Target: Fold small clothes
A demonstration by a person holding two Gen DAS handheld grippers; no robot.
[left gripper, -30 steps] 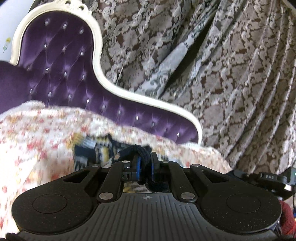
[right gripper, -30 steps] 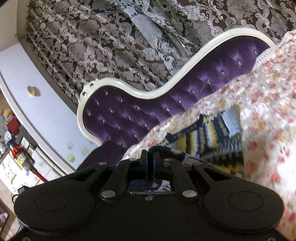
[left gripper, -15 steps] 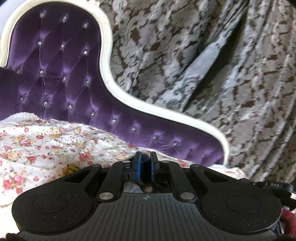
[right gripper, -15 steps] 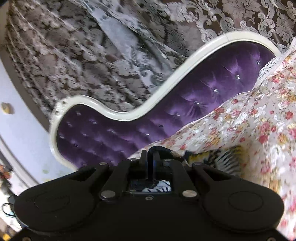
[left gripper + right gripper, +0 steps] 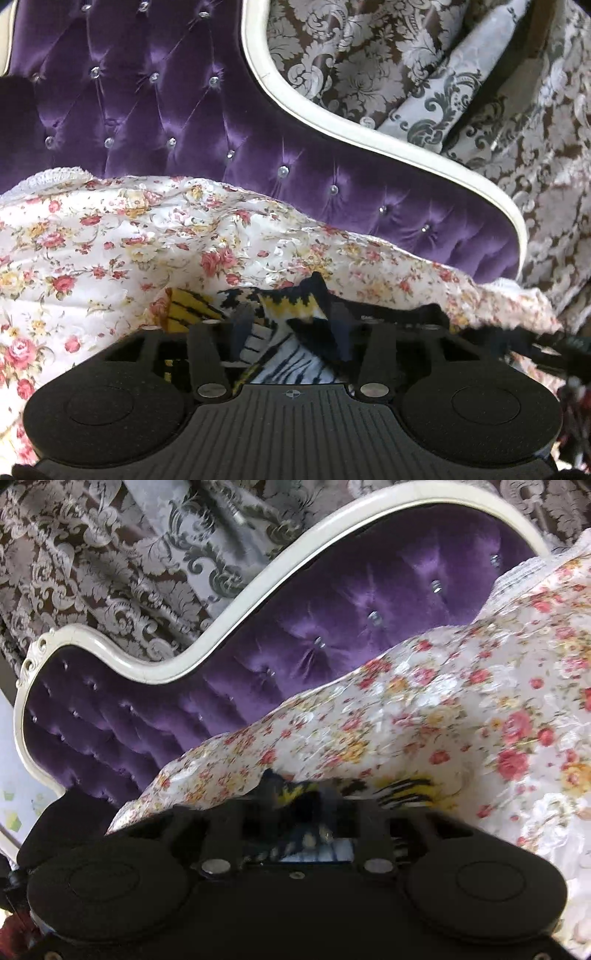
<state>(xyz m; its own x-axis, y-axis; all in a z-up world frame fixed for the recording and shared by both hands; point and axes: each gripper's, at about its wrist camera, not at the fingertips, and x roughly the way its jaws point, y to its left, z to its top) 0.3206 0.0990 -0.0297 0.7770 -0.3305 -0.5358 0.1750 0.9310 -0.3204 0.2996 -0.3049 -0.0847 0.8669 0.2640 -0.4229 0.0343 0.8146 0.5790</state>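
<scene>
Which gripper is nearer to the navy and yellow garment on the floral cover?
Left, narrowly: the garment lies between the open jaws of the left gripper. The right gripper is also right at it, but blur hides any contact.

We cannot read the right gripper (image 5: 306, 812): fingers smeared by blur at lower centre. The patterned garment (image 5: 291, 332) runs under the left gripper (image 5: 291, 325) body, lower part hidden. The purple headboard (image 5: 147, 110) is cut off at upper left.
</scene>
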